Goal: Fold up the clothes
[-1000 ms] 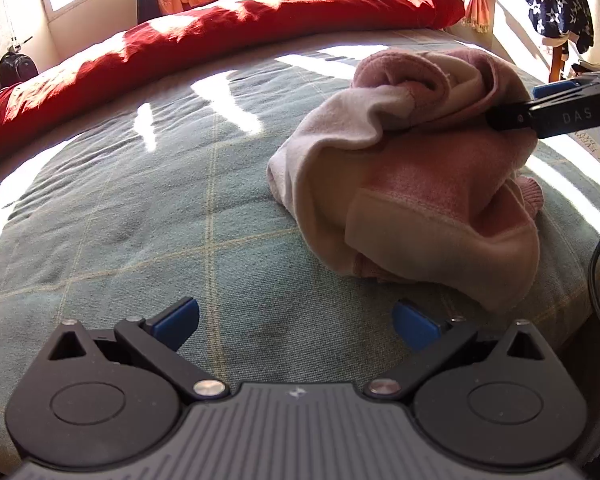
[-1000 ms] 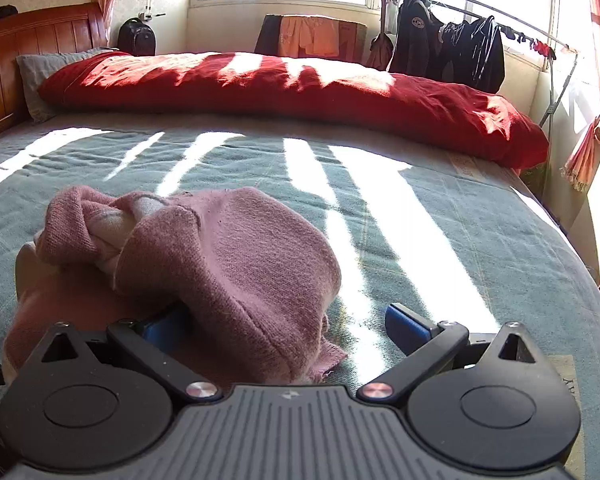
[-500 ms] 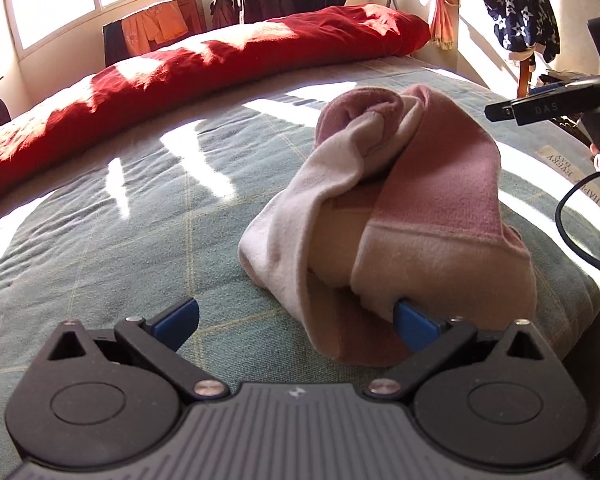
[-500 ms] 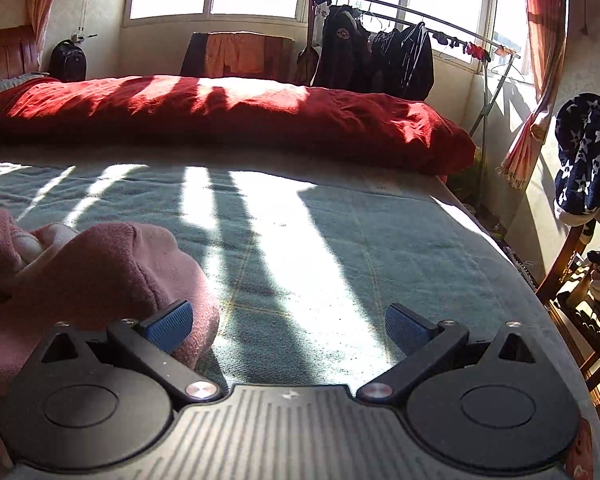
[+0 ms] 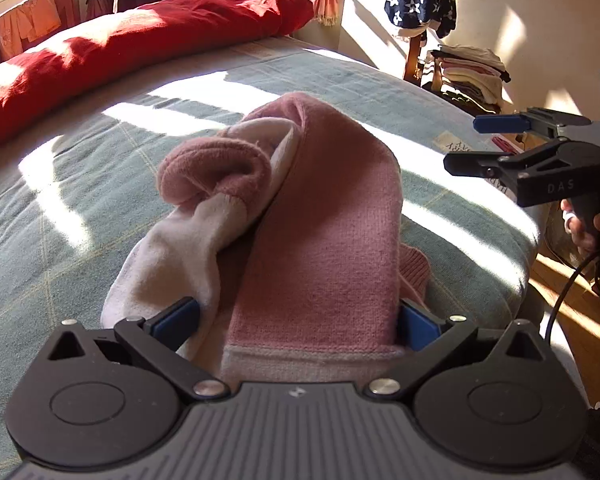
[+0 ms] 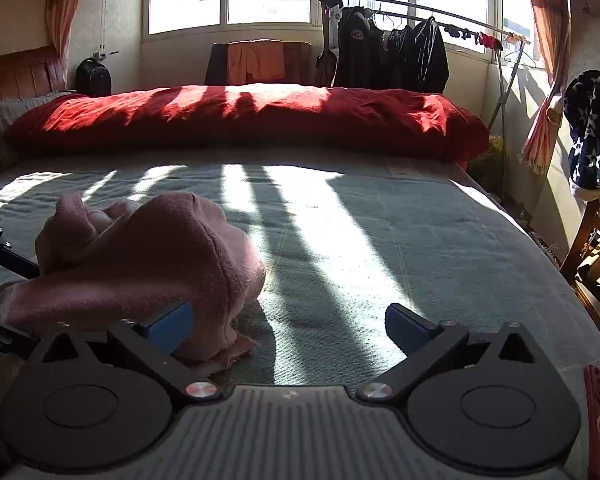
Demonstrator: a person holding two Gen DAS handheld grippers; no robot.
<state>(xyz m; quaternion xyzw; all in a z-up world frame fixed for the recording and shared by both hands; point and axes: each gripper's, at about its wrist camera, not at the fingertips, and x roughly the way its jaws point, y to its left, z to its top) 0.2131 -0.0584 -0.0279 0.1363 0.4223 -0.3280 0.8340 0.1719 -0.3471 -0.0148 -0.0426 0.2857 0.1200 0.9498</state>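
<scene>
My left hand-held gripper advanced, wide-open fingers now straddling pink sweater; right hand-held gripper open, empty. Risk: bunched layers, messy grab.

The crumpled pink-and-cream knitted garment fills the gap between the left tongs, blocking passage there. Ahead of the right tongs, the green checked bedspread lies open up to the long red bolster pillow barring the far edge.
</scene>
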